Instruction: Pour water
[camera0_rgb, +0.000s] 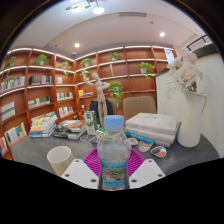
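The gripper (113, 170) holds a clear plastic water bottle (113, 152) upright between its two fingers (82, 174), and both pink pads (96, 162) press against the bottle's sides, so it is closed on the bottle. The bottle has a pale blue cap (114, 123) and a blue label around its middle, and water shows inside it. Whether its base touches the table (40, 152) cannot be told, because the fingers hide it.

Just to the left of the bottle, on the grey table, stands a white paper cup (60, 159), upright and with its mouth open. Beyond the bottle and to the right lies a stack of white boxes (152, 127) with a few small items in front of it. To the left, further back, piles of books (44, 125) rest on the table, with a small wooden figure (99, 96) standing near them. A white vase of pale flowers (188, 100) stands at the right. Wooden bookshelves (60, 75) with books and green plants (148, 68) line the back walls, and a chair (139, 104) stands behind the table.
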